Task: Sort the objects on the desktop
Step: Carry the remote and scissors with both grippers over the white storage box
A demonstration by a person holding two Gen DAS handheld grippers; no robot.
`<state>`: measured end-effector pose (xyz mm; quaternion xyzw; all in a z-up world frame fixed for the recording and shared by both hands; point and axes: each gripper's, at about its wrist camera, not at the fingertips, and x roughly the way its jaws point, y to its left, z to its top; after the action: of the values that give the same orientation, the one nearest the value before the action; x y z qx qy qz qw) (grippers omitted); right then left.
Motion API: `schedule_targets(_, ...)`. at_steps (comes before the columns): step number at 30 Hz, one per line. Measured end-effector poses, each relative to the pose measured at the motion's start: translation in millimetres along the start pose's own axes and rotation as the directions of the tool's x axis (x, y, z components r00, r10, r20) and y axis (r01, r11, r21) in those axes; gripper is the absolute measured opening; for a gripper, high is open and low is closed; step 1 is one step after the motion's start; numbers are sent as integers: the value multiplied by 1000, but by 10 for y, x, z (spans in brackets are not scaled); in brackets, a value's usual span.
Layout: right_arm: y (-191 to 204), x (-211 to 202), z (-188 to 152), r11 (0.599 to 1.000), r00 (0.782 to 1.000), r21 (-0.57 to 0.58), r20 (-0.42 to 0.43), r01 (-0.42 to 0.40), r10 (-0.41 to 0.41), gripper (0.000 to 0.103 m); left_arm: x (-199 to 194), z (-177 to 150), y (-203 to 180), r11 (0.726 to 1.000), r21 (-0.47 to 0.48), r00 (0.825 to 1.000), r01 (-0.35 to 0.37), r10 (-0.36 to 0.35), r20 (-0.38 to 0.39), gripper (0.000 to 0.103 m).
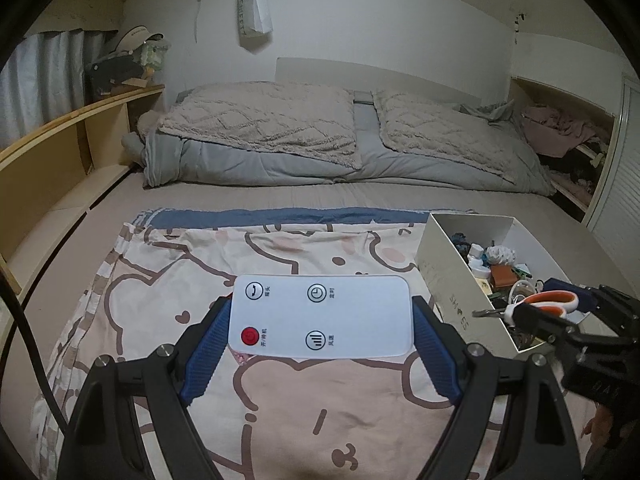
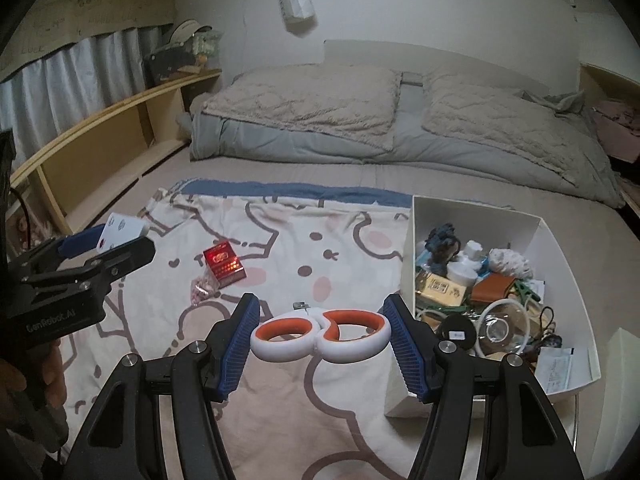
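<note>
My left gripper (image 1: 320, 320) is shut on a flat white remote control (image 1: 320, 316) with a red power button, held above the cartoon-print cloth (image 1: 280, 400). My right gripper (image 2: 320, 332) is shut on the handles of white-and-orange scissors (image 2: 320, 334), held above the cloth just left of a white box (image 2: 560, 240). In the left wrist view the right gripper (image 1: 520, 314) with the scissors (image 1: 552, 300) hangs over the box (image 1: 448, 288). In the right wrist view the left gripper (image 2: 116, 246) and remote (image 2: 120, 230) show at the left.
The white box holds several small items, among them a brown wallet (image 2: 492, 286) and a glass bowl (image 2: 504, 324). A red pack (image 2: 224, 266) and a small pink item (image 2: 200, 290) lie on the cloth. Folded quilts (image 2: 360, 112), a wooden shelf (image 2: 100, 140).
</note>
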<state>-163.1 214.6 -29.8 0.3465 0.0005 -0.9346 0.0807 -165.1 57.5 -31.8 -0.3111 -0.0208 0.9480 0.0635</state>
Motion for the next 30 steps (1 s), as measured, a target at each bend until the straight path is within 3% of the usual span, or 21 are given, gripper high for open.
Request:
schedule_targets(6, -93, -115, 60, 1000, 1000, 19, 24, 14, -14, 65, -22, 39, 9, 1000, -14, 1000, 3, -3, 1, 86)
schedule_targets(15, -394, -248, 217, 995, 995, 68, 58, 78, -82, 65, 23, 130, -288, 998, 54, 999, 46, -46, 7, 86)
schedule_targets(23, -846, -312, 301, 973, 983, 172, 76, 155, -170, 65, 109, 280, -624, 988, 88, 992, 125, -127, 15, 86)
schedule_targets(30, -1247, -227, 207, 940, 965, 240, 33, 244, -259, 65, 257, 358, -939, 976, 85, 979, 200, -202, 24, 86)
